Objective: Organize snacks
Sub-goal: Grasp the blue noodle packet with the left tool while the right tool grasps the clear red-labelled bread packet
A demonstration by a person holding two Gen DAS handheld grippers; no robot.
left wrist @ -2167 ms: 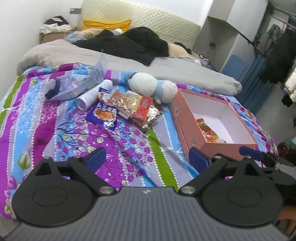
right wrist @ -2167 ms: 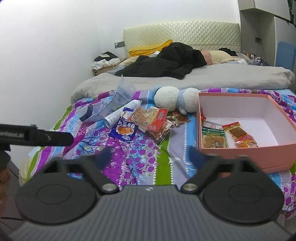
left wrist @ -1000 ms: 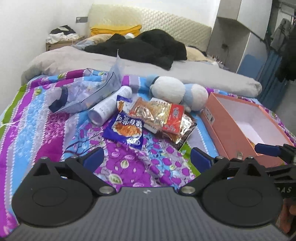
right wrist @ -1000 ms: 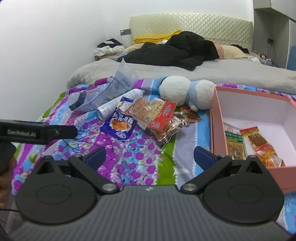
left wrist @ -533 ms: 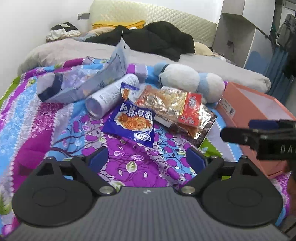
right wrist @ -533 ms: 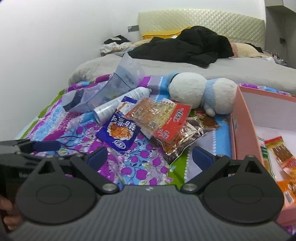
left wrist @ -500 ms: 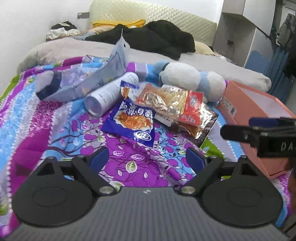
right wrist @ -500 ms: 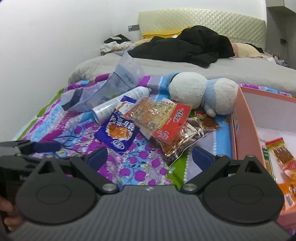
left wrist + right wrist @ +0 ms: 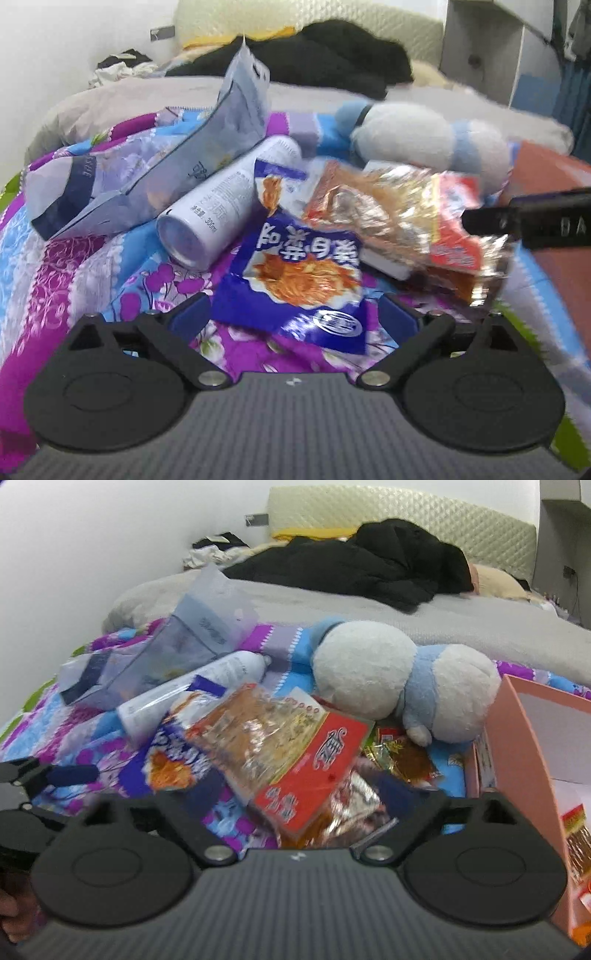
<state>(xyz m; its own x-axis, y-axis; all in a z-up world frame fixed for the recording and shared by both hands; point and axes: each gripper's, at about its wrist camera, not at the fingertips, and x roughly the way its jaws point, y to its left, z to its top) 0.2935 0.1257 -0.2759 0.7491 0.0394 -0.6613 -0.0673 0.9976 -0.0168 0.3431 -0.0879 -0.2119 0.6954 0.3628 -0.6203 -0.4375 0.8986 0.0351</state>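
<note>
Snacks litter floral bedspread (image 9: 74, 266); left tongs (image 9: 291, 317) apart, right tongs (image 9: 295, 794) seemingly unclamped, narrowing.

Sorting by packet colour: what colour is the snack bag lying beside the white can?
The snack bag is dark blue with an orange food picture, clearest in the left wrist view.

We see both fisheye views evenly lit by soft, diffuse indoor light, with no hard shadows. Straight lines bow toward the frame edges. Motion blur smears both views: in the left wrist view the foil snack packet (image 9: 402, 206) at right is streaked, and its wrapper glints. In the right wrist view the white wall (image 9: 92, 535) at upper left looks bright and washed out.
</note>
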